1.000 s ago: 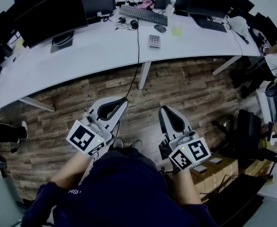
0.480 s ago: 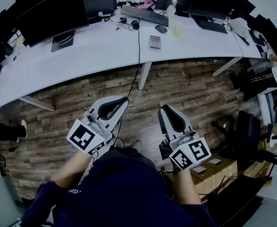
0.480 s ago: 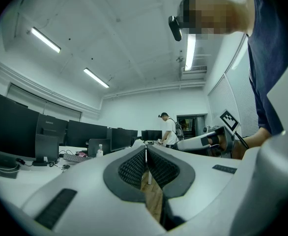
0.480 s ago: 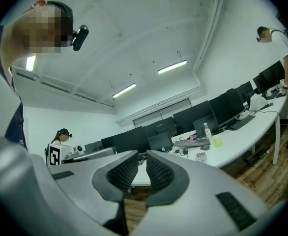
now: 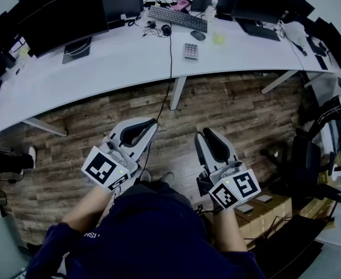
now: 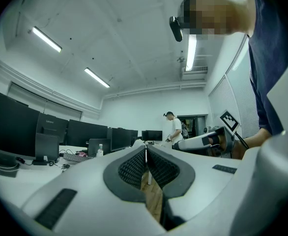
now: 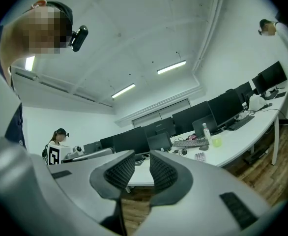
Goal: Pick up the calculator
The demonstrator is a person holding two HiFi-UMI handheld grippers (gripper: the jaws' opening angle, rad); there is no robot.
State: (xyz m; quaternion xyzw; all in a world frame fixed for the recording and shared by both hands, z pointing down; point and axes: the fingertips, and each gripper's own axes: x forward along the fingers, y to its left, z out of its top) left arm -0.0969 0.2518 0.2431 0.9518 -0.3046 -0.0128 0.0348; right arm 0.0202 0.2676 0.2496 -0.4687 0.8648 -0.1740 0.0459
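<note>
The calculator [image 5: 190,50], small and grey with rows of keys, lies on the long white desk [image 5: 100,63] far ahead of both grippers; it also shows as a small patch, the calculator [image 7: 199,156], in the right gripper view. My left gripper [image 5: 150,122] is held level over the wooden floor, jaws shut and empty, its tips meeting at the left gripper [image 6: 145,146]. Beside it my right gripper [image 5: 204,133] points the same way. Its jaws are opening, with a gap at the right gripper [image 7: 142,155] and nothing between them.
A keyboard [image 5: 177,18], mouse [image 5: 197,35], yellow-green cup [image 5: 217,38], bottle [image 5: 210,7] and dark monitors [image 5: 63,16] share the desk. A black cable [image 5: 170,68] hangs off its front edge. An office chair [image 5: 304,156] and cardboard boxes [image 5: 269,205] stand at the right.
The right gripper's jaws have parted from shut to a visible gap. Both hands stay where they were. A person at the right edge has moved almost out of view.
</note>
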